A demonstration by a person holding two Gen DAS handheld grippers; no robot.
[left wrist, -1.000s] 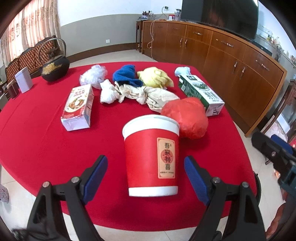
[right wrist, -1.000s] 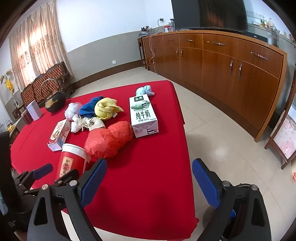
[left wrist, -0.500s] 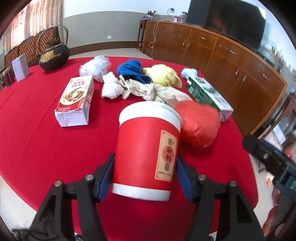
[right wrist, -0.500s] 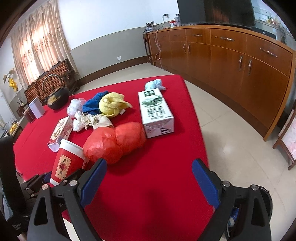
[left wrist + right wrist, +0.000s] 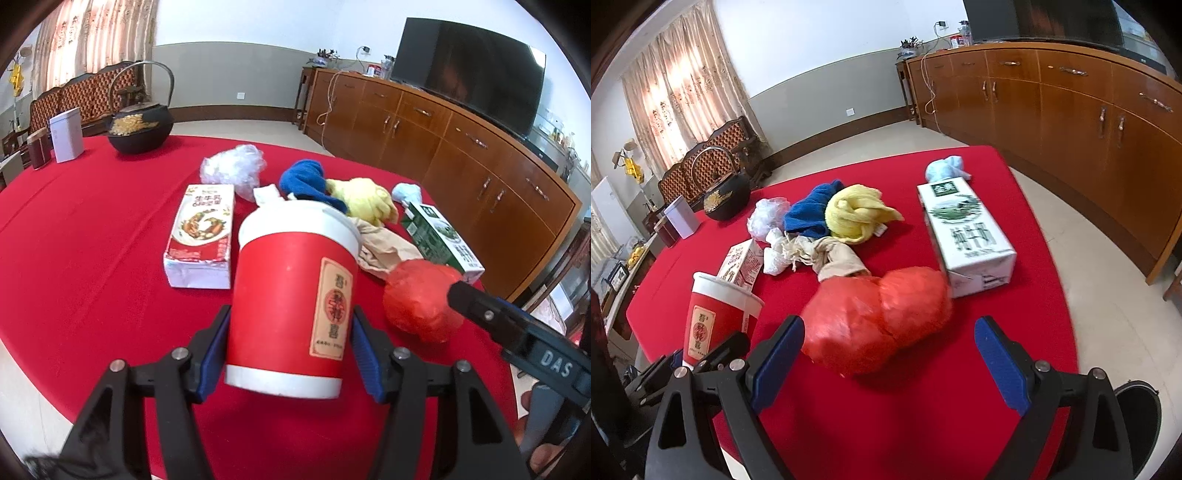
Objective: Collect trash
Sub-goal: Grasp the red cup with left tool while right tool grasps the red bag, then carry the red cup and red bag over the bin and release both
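Clamped on the red paper cup (image 5: 291, 295), the left gripper (image 5: 290, 347) presses one blue pad against each side of the cup's lower half; the cup leans slightly, its white rim tipped away from the camera, its label facing the lens. Whether its base touches the red tablecloth (image 5: 92, 266) or hangs just above it cannot be told. The gripper reaches in level from the near edge of the table, pointing across it toward the trash pile.

Just right of the cup lies a crumpled red plastic bag (image 5: 421, 299), and the right gripper (image 5: 888, 363) hovers low over the cloth right in front of that bag — jaws spread wide, wider than the bag, holding nothing, touching nothing. From its camera the cup (image 5: 713, 317) stands at far left.

Behind the bag sit a green-and-white milk carton (image 5: 967, 232) on its side and a crumpled brown paper wad (image 5: 388, 251). Beyond those — a yellow cloth (image 5: 855, 214), a blue cloth (image 5: 809, 210), a clear plastic wad (image 5: 232, 168) and a pale blue wad (image 5: 945, 168). Left of the cup lies a red-and-white carton (image 5: 203, 236). A black iron kettle (image 5: 140, 125) and a white tin (image 5: 66, 134) stand at the table's far-left side.
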